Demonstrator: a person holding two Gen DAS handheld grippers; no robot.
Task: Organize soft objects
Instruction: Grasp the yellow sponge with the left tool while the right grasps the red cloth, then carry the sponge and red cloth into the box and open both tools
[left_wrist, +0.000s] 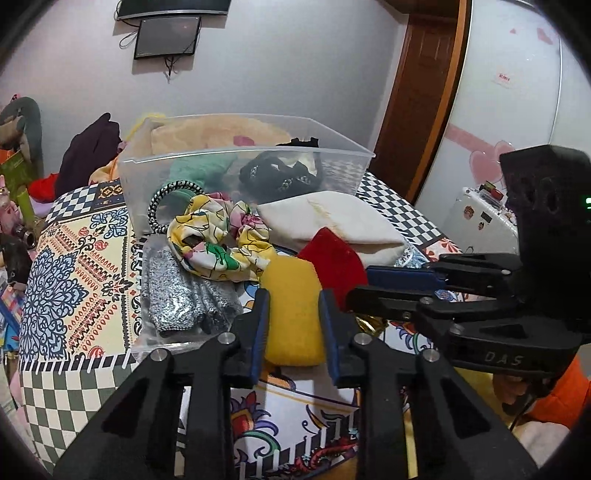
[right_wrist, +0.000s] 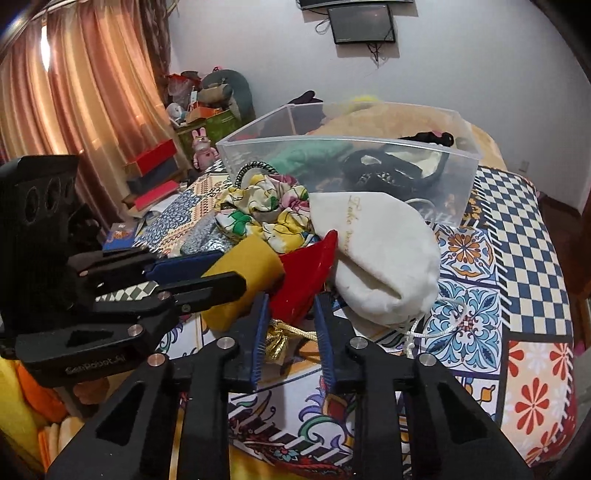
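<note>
- Soft objects: part binned, part loose in a pile on the patterned bedspread (left_wrist: 74, 258), just in front of the clear bin (left_wrist: 240, 173).
- Left wrist view: left gripper (left_wrist: 294, 314) fingers straddle the yellow pouch (left_wrist: 291, 295), pads at its sides; looks clamped, though contact isn't certain. Red pouch (left_wrist: 332, 258) sits just right of it, with the right gripper (left_wrist: 354, 291) nearly closed there.
- Bin already holds green and black items. Floral scrunchie (left_wrist: 218, 240), grey knit (left_wrist: 184, 295), white pouch (left_wrist: 332, 221) left.
- Right wrist view: right gripper (right_wrist: 290, 314) fingers flank the red pouch (right_wrist: 306, 273) tip; grip unclear. Left gripper (right_wrist: 218, 273) crowds in from the left, touching the yellow pouch (right_wrist: 240, 280).
- Room: bin (right_wrist: 369, 155) open-topped, near wall is the edge to clear; free bedspread (right_wrist: 498, 258) right.
</note>
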